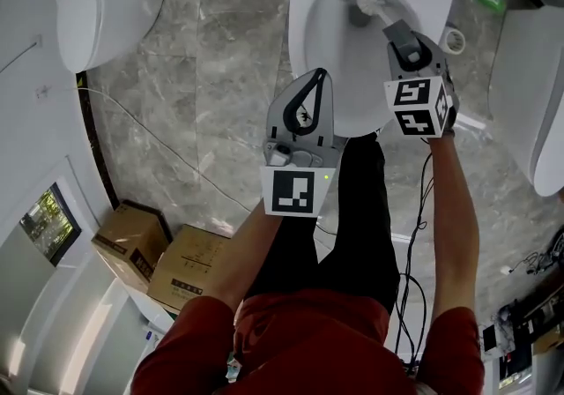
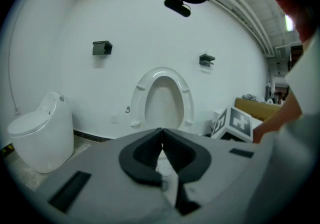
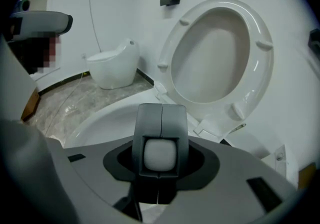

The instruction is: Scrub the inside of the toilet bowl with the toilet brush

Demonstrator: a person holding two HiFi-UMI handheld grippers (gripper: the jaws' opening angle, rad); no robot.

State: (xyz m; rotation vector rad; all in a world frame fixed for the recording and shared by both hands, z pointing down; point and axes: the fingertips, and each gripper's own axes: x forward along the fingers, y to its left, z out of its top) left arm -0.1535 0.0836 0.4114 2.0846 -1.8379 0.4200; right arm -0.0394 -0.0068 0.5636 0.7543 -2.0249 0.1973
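While the right gripper (image 1: 402, 39) squeezes the handle of the toilet brush (image 1: 371, 2), the bristly white end sits down inside the toilet bowl (image 1: 305, 25), toward the back of it. Its jaws are closed tight on the grey block (image 3: 160, 152) at the top of the handle, so the brush looks firmly held. The left gripper (image 1: 317, 78) hangs just outside the front rim of the bowl, over the floor (image 1: 220, 76). Its jaws are pressed together with nothing between them. The seat (image 3: 252, 43) is tipped up out of the way, so the whole bowl is easy to reach. I think this is the scrubbing part of the job. To do it well, the brush head should push on the white wall and go round and round. It should go up under the rim and down to the bottom, not rub just one spot. A tight grip stops the brush from twisting. Slow strokes are best, or dirty water could splash out. The empty gripper does best well away from the bowl.
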